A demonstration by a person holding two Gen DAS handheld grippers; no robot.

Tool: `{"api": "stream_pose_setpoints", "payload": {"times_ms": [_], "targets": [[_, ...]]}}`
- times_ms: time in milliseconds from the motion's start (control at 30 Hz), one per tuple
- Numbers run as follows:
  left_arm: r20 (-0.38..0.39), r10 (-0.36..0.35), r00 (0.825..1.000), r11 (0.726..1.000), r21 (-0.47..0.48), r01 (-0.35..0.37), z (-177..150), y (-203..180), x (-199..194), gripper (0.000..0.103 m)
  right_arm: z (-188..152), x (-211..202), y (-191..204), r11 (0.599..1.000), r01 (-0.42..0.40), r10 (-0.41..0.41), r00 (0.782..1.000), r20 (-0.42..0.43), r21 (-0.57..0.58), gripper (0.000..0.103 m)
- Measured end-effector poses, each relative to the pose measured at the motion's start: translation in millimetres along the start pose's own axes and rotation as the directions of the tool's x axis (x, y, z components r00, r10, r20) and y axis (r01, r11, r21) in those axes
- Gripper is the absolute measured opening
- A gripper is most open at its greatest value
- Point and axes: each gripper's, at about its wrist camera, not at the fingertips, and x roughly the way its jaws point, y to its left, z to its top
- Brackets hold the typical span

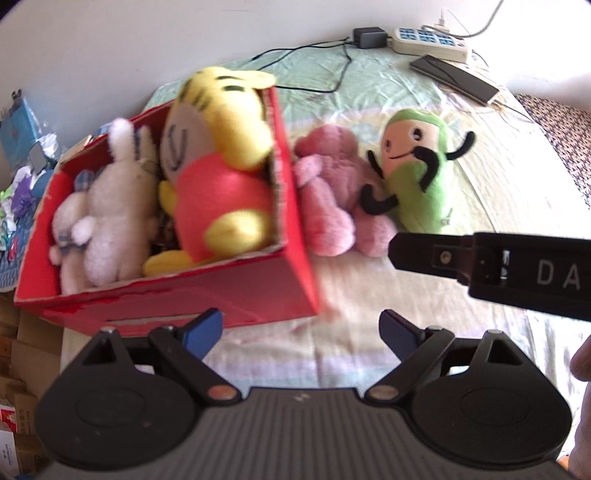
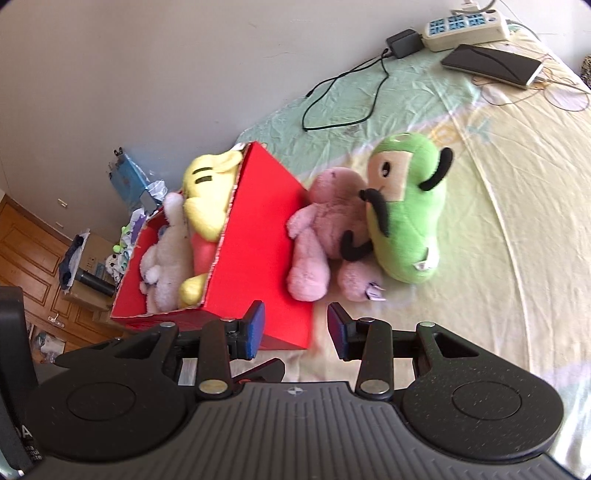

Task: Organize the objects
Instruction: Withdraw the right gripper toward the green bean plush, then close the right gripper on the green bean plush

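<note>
A red cardboard box point(image 1: 207, 295) point(image 2: 258, 236) stands on the bed and holds a yellow tiger plush point(image 1: 221, 147) point(image 2: 208, 192) and a white bunny plush point(image 1: 110, 206) point(image 2: 170, 251). A pink plush point(image 1: 332, 192) point(image 2: 325, 229) lies against the box's right side. A green plush point(image 1: 417, 166) point(image 2: 406, 206) leans on the pink one. My left gripper point(image 1: 301, 332) is open and empty, in front of the box. My right gripper point(image 2: 295, 328) is open and empty, near the box's corner and the pink plush's feet. It also enters the left wrist view point(image 1: 480, 262) from the right.
A power strip point(image 1: 428, 42) point(image 2: 465, 27), a black adapter with cable point(image 1: 369, 37) point(image 2: 402, 42) and a dark phone point(image 1: 454, 77) point(image 2: 491, 64) lie at the far end of the bed. Clutter and cardboard boxes point(image 1: 22, 177) sit left of the bed. A wall is behind.
</note>
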Motion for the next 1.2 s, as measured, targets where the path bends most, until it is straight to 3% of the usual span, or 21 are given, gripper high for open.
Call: {"api": "stream_pose_setpoints", "payload": {"times_ms": [433,633,1200], "targets": [[0.001,-0.054,0.999,0.994,0.096,0.054,14.3,-52.3,9.2,0.092,4.8,-19.7,-40.0,0.996,0.044,-0.046,0.998,0.031,0.071,0.044],[-0.019,-0.100,0.995,0.989,0.105,0.101,20.4,-63.6,19.8,0.092,8.3,-22.7,-56.5,0.993,0.057,-0.060,0.998,0.034,0.106,0.044],[-0.045,-0.131,0.990,0.981,0.136,0.136,35.0,-81.2,48.1,0.092,19.7,-14.7,-84.5,0.982,0.075,-0.080,0.996,0.025,0.173,0.047]]}}
